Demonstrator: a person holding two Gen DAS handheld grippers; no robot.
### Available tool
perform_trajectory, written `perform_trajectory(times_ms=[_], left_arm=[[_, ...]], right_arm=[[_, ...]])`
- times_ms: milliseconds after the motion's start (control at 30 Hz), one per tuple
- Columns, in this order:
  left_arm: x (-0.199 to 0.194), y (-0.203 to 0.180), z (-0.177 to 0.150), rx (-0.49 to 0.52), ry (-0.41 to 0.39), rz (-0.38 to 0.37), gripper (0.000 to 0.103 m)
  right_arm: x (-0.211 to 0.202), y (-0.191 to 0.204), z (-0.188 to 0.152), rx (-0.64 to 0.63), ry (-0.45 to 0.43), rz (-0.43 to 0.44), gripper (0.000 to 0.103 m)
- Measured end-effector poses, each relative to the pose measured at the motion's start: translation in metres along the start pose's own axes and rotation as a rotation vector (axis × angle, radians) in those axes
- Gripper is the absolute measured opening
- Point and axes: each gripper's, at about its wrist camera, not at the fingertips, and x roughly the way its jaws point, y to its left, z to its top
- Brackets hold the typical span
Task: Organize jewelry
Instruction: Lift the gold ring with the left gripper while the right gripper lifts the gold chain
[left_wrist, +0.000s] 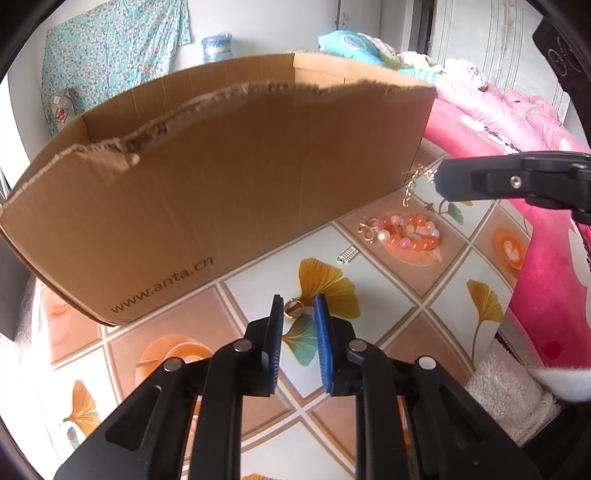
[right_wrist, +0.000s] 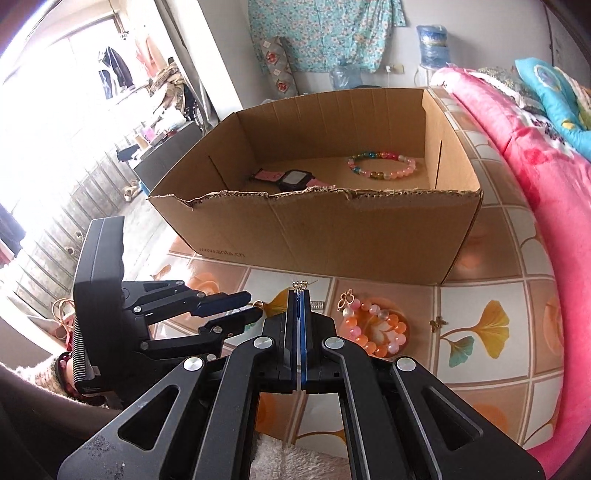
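A cardboard box (right_wrist: 332, 229) stands on the patterned table; inside lie a multicoloured bead bracelet (right_wrist: 380, 165) and a pink-strapped watch (right_wrist: 291, 180). My left gripper (left_wrist: 298, 308) is open, its fingers either side of a gold ring (left_wrist: 292, 307) on the table. My right gripper (right_wrist: 300, 291) is shut on a thin gold chain (left_wrist: 415, 184) that hangs from its tips; a gold charm (right_wrist: 300, 284) shows at the tips. An orange bead bracelet (left_wrist: 410, 232) with a gold bow charm lies in front of the box, also in the right wrist view (right_wrist: 373, 326).
A small silver clasp piece (left_wrist: 348, 255) lies left of the orange bracelet. A tiny gold earring (right_wrist: 438, 322) lies to its right. A pink blanket (right_wrist: 535, 192) borders the table's right side. The box (left_wrist: 207, 199) fills the area ahead of my left gripper.
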Motion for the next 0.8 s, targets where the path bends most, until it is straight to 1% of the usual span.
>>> perform_trajectory(times_ms=[100, 200, 267, 567, 600, 633, 700, 800], left_arm=[[0.002, -0.003, -0.001, 0.025, -0.012, 0.013, 0.016], [0.005, -0.004, 0.0, 0.027, -0.014, 0.013, 0.016], [0.006, -0.003, 0.0, 0.034, -0.014, 0.024, 0.011], [0.006, -0.002, 0.003, 0.034, -0.01, 0.015, 0.01], [0.005, -0.002, 0.004, 0.031, -0.009, 0.014, 0.008], [0.004, -0.002, 0.005, 0.028, -0.007, 0.013, 0.0], [-0.002, 0.001, 0.004, 0.017, -0.009, 0.0, 0.0], [-0.013, 0.003, 0.005, 0.009, -0.033, -0.02, 0.0]], right_arm=[[0.003, -0.001, -0.003, 0.013, 0.005, 0.004, 0.0], [0.007, -0.003, -0.004, 0.018, 0.011, 0.004, 0.0], [0.008, -0.004, -0.005, 0.022, 0.012, 0.008, 0.0], [0.011, -0.01, -0.003, 0.033, 0.008, 0.022, 0.0], [0.011, -0.01, -0.003, 0.034, 0.007, 0.024, 0.0], [0.01, -0.01, -0.003, 0.033, 0.005, 0.026, 0.0], [0.006, -0.009, -0.002, 0.029, -0.006, 0.033, 0.0], [0.001, -0.008, 0.001, 0.018, -0.027, 0.04, 0.0]])
